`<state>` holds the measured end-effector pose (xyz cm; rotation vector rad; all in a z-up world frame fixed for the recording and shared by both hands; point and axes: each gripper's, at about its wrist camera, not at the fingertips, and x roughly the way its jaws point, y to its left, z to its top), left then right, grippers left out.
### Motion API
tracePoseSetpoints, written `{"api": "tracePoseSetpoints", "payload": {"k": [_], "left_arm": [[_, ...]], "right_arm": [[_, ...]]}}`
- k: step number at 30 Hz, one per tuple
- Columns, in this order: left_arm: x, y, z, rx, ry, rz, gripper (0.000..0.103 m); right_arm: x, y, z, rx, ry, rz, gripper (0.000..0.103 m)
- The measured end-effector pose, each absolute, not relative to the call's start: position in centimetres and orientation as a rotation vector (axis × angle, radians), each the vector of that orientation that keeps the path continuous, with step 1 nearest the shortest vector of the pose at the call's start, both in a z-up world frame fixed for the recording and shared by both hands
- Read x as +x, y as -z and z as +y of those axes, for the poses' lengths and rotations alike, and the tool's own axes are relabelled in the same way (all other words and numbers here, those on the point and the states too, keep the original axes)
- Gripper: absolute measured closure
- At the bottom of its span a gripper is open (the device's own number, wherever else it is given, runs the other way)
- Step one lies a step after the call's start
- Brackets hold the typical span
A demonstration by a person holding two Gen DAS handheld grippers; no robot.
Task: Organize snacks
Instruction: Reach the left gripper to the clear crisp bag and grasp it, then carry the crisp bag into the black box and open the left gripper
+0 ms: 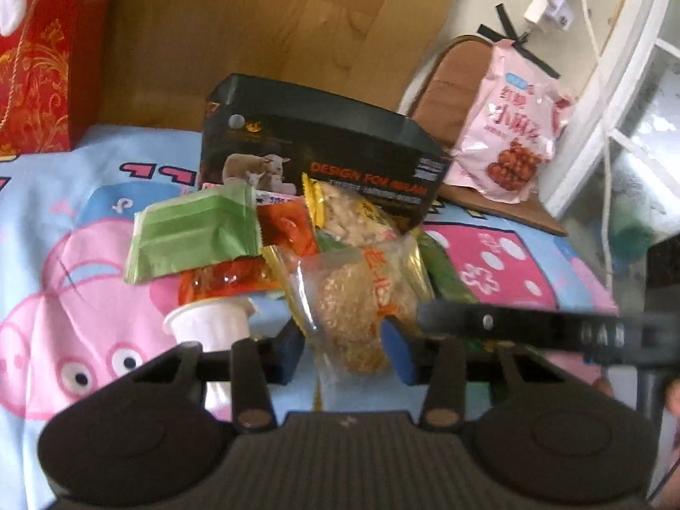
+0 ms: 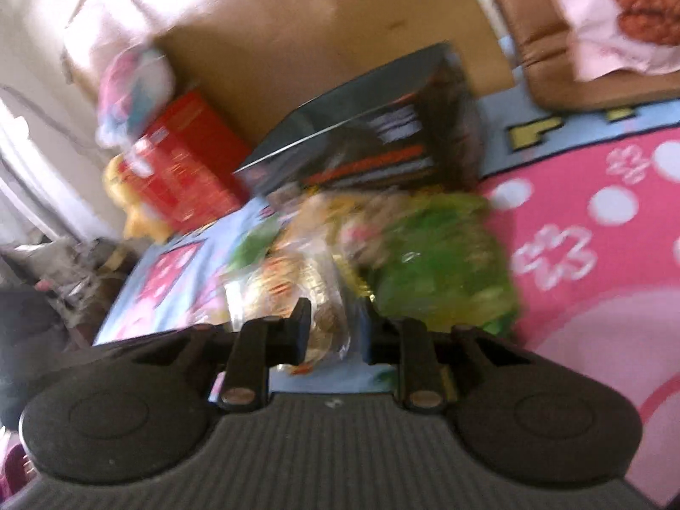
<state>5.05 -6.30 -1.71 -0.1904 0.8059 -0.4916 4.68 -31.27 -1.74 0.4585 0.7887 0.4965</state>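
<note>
A pile of snack packets lies on the cartoon cloth in front of a black box (image 1: pixel 323 157). My left gripper (image 1: pixel 344 348) has its blue pads on both sides of a clear packet of beige crisp cake (image 1: pixel 361 301); the packet looks pinched. Around it lie a green packet (image 1: pixel 195 233), an orange-lidded white cup (image 1: pixel 212 323) and another yellow-edged packet (image 1: pixel 352 216). My right gripper (image 2: pixel 333 333), blurred, has its fingers around a clear gold-printed packet (image 2: pixel 323 318). A green bag (image 2: pixel 442 267) lies right of it. The black box shows behind (image 2: pixel 365 144).
A red gift box (image 1: pixel 46 63) stands at the back left, also in the right wrist view (image 2: pixel 182 170). A pink snack bag (image 1: pixel 514 127) leans on a brown cushion (image 1: pixel 450 89) at the back right. A wooden board (image 1: pixel 255 25) stands behind. The other gripper's black arm (image 1: pixel 531 327) crosses at right.
</note>
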Motion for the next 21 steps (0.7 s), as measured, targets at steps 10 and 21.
{"api": "tracePoseSetpoints", "payload": {"k": [10, 21], "left_arm": [[4.0, 1.1, -5.9, -0.13, 0.493, 0.801, 0.042], [3.6, 0.9, -7.3, -0.087, 0.507, 0.761, 0.065]], "right_arm": [[-2.0, 0.6, -26.7, 0.01, -0.526, 0.713, 0.046], [-0.7, 2.4, -24.8, -0.101, -0.492, 0.669, 0.048]]}}
